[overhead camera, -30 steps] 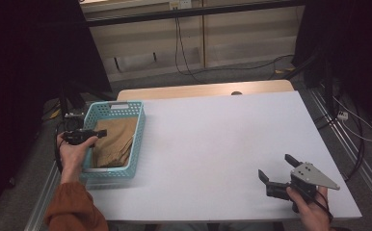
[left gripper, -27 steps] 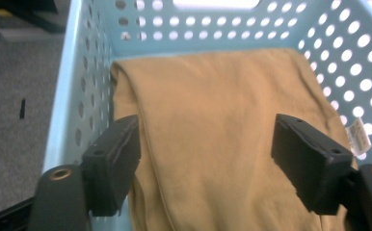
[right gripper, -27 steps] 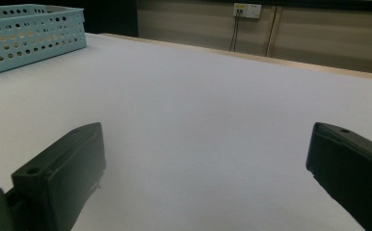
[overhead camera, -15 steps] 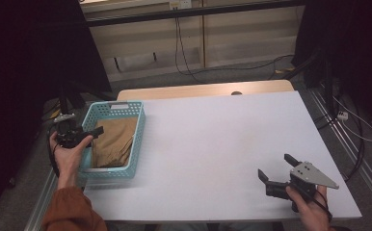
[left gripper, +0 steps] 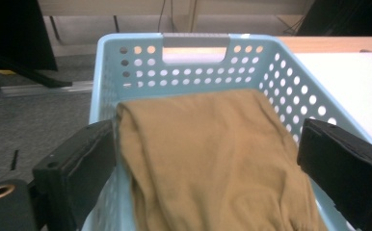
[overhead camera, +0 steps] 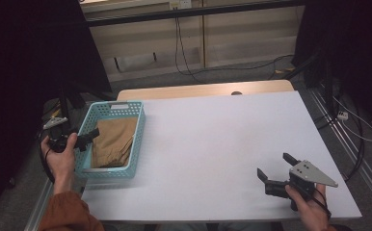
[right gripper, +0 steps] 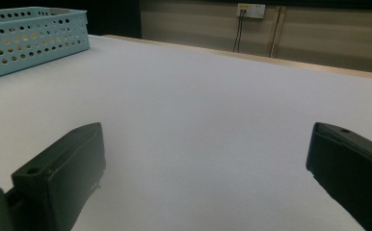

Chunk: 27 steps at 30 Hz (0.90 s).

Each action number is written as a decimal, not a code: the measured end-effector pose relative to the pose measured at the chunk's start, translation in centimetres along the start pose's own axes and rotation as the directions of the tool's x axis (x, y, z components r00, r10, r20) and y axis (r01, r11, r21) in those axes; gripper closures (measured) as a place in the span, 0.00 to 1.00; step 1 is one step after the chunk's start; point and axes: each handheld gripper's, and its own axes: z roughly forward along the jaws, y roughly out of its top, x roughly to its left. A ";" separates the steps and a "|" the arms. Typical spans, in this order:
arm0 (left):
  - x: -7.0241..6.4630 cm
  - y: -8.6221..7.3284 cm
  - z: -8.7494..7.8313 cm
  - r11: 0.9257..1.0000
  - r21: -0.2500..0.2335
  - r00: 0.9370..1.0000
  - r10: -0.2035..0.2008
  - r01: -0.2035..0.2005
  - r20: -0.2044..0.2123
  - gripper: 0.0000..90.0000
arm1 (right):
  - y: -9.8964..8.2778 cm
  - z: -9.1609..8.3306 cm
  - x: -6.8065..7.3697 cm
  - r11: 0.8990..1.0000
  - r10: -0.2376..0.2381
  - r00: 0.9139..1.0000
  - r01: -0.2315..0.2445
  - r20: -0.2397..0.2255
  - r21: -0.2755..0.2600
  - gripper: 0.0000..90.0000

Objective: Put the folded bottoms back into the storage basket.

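A light blue perforated basket (overhead camera: pixel 139 137) stands at the table's left edge with a folded tan cloth (overhead camera: pixel 114 142) lying inside. My left gripper (overhead camera: pixel 87 138) is open at the basket's left side, held by a hand. In the left gripper view the basket (left gripper: pixel 196 41) and the cloth (left gripper: pixel 213 154) lie ahead, and the open left gripper (left gripper: pixel 208 168) has its jaws spread about as wide as the basket, holding nothing. My right gripper (overhead camera: pixel 274 166) is open and empty, low over the white table (overhead camera: pixel 213 139) near its front right corner.
In the right gripper view the open right gripper (right gripper: pixel 203 168) faces bare white table (right gripper: pixel 198 96), with the basket (right gripper: pixel 30 38) far off at the upper left. Beyond the table are a wooden strip (overhead camera: pixel 203 90), floor cables (overhead camera: pixel 184 53) and dark stands on both sides.
My left hand and gripper have drawn back a little, leftward and toward the person, away from above the basket. The right gripper has not moved.
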 end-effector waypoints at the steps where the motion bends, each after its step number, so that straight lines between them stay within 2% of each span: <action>1: -0.1 -0.1 -0.2 1.000 0.000 1.000 -0.008 0.008 0.001 0.08 | 0.0 0.0 0.0 1.000 0.000 1.000 0.000 0.001 0.001 0.00; 5: -0.7 -0.1 -0.9 1.000 -0.018 1.000 -0.005 0.005 0.005 0.08 | 0.0 0.1 0.1 1.000 0.000 1.000 0.000 0.001 0.001 0.00; 9: -1.1 -0.1 -1.9 0.998 -0.062 1.000 -0.002 0.002 -0.007 0.07 | 0.0 0.1 0.0 1.000 0.002 1.000 -0.002 0.003 0.002 0.00; 11: -1.2 -0.2 -2.2 0.998 -0.057 1.000 -0.001 -0.001 -0.020 0.07 | 0.0 0.0 0.0 1.000 0.001 1.000 -0.001 0.005 0.001 0.00; 13: -1.3 -0.4 -2.5 0.998 -0.065 0.999 -0.018 0.016 -0.035 0.09 | 0.0 0.0 0.0 1.000 -0.001 1.000 0.001 0.005 0.001 0.00; 18: -1.4 -1.0 -2.9 0.997 -0.073 0.999 -0.007 0.004 -0.036 0.09 | 0.1 0.0 0.2 1.000 -0.011 1.000 0.011 0.002 0.001 0.00; 21: -1.7 -1.0 -3.6 0.998 -0.067 1.000 -0.013 0.012 -0.021 0.09 | 0.1 0.1 0.2 1.000 -0.010 1.000 0.010 0.005 0.001 0.00; 24: -2.2 -1.0 -4.1 0.997 -0.074 1.000 0.006 -0.007 -0.017 0.09 | 0.1 0.1 0.2 1.000 -0.008 1.000 0.008 0.005 -0.001 0.00; 27: -2.8 -1.0 -4.2 0.996 -0.090 1.000 0.001 0.000 0.011 0.09 | 0.1 0.1 0.2 1.000 -0.006 1.000 0.006 0.002 -0.002 0.00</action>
